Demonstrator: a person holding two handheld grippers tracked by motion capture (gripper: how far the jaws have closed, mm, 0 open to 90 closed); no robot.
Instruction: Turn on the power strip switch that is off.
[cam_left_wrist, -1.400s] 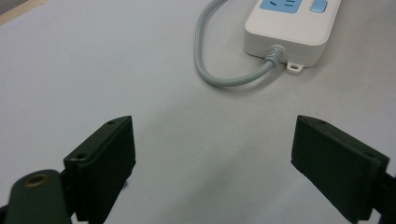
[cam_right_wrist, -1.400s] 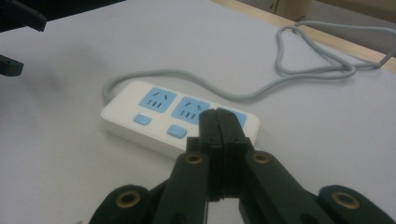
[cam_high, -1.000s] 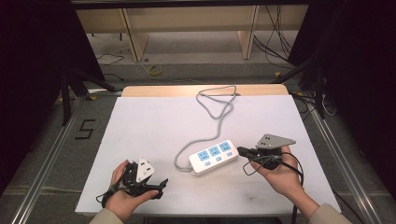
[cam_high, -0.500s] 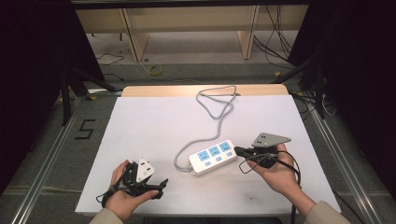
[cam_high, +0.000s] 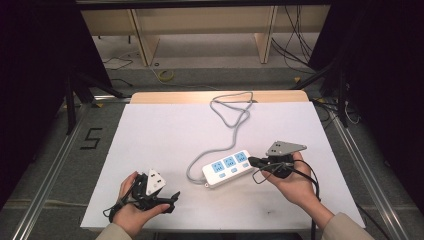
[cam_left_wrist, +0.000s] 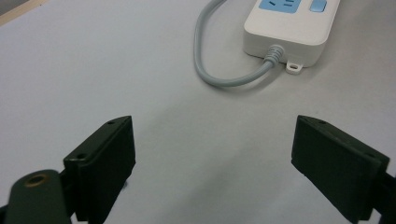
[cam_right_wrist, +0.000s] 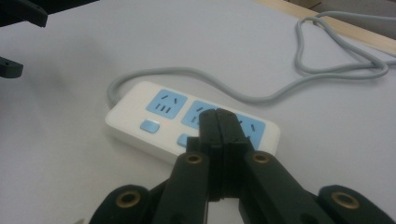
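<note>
One white table (cam_high: 165, 130) carries a white power strip (cam_high: 227, 167) with three blue sockets and a row of small switches, lying near the front edge, right of centre, its grey cord (cam_high: 227, 112) looping away toward the back edge. At the strip's right end the right gripper (cam_high: 254, 161) hovers with its fingers (cam_right_wrist: 218, 126) pressed together and nothing between them, the tips poised over the switches beside the nearest socket. Near the front left corner the left gripper (cam_high: 172, 199) rests in the person's hand, fingers (cam_left_wrist: 100, 158) spread wide and empty, pointing toward the strip's cord end but well apart from it. The step in hand appears to be pressing a switch on the strip with the closed tips. That next move would call for a short, straight push down on one small button, and the light strip may slide unless it is steadied.
</note>
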